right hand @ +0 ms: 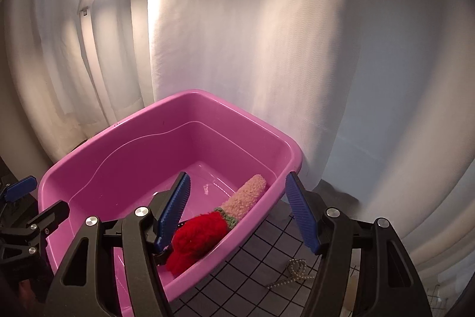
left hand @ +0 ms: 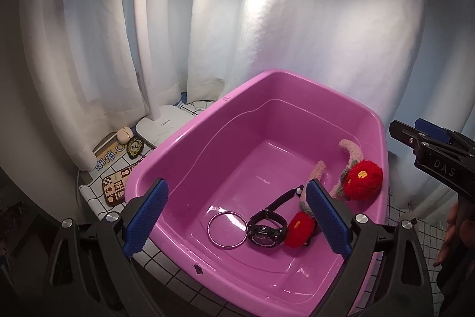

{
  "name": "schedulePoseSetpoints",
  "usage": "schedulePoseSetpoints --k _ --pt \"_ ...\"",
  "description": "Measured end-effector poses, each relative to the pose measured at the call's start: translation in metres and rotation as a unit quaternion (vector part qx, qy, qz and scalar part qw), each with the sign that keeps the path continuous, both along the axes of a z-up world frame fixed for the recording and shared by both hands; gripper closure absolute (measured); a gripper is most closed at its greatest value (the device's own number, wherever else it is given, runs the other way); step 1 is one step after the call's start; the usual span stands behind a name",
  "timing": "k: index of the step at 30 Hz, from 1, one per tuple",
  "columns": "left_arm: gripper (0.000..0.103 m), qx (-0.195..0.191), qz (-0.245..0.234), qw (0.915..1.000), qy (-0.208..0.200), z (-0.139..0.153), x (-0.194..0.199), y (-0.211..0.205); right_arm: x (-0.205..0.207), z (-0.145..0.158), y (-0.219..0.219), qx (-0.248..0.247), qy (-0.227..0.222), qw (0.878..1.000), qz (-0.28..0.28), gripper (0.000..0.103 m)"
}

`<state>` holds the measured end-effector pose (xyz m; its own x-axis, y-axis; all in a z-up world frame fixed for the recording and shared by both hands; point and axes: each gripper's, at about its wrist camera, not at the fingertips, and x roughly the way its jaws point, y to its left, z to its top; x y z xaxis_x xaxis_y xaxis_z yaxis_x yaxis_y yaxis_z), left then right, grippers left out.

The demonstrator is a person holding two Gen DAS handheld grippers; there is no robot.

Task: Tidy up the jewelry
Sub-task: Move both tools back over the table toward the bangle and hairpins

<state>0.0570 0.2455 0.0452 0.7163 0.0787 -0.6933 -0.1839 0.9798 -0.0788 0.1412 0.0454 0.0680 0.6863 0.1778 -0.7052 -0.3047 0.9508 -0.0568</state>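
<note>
A pink plastic basin [left hand: 207,112] stands on a grid-patterned cloth. In the left wrist view it holds a silver bangle [left hand: 227,230], a black watch [left hand: 267,229] and two red crochet flower pieces [left hand: 363,178] [left hand: 299,228]. My left gripper [left hand: 237,216] hangs open above the basin's near side with nothing between its pads. My right gripper [right hand: 239,216] is open over the basin's right rim [right hand: 118,124], above a red flower piece [right hand: 202,236] that lies loose inside. A pearl necklace [right hand: 297,272] lies on the cloth outside the basin.
A white desk lamp [left hand: 160,127] stands behind the basin at the left, with an earbud case [left hand: 124,134], a badge [left hand: 135,147] and a patterned card [left hand: 117,186] beside it. White curtains hang close behind. A person's hand [left hand: 451,233] holds the right gripper [left hand: 415,128].
</note>
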Motion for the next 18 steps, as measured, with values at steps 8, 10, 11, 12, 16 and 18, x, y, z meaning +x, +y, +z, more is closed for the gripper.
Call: schedulePoseSetpoints --k 8,10,11,12,16,18 --pt "0.010 -0.023 -0.061 0.9975 -0.025 0.016 -0.022 -0.050 -0.056 0.004 -0.090 0.019 0.008 0.997 -0.076 0.039" --pt "0.010 -0.028 -0.086 0.9956 -0.025 0.015 -0.027 -0.068 -0.072 0.000 -0.114 0.018 0.017 0.994 -0.102 0.039" --pt "0.010 -0.030 -0.098 0.9945 -0.022 0.015 -0.029 -0.078 -0.081 -0.003 -0.126 0.019 0.022 0.993 -0.115 0.039" --pt "0.010 -0.032 -0.112 0.9930 -0.020 0.014 -0.032 -0.088 -0.090 -0.006 -0.139 0.020 0.028 0.991 -0.128 0.039" --pt "0.009 -0.038 -0.173 0.9842 -0.004 -0.001 -0.042 -0.130 -0.127 -0.023 -0.178 0.026 0.053 0.983 -0.173 0.039" --pt "0.009 -0.028 -0.202 0.9790 0.007 -0.014 -0.049 -0.153 -0.145 -0.037 -0.192 0.030 0.071 0.979 -0.190 0.039"
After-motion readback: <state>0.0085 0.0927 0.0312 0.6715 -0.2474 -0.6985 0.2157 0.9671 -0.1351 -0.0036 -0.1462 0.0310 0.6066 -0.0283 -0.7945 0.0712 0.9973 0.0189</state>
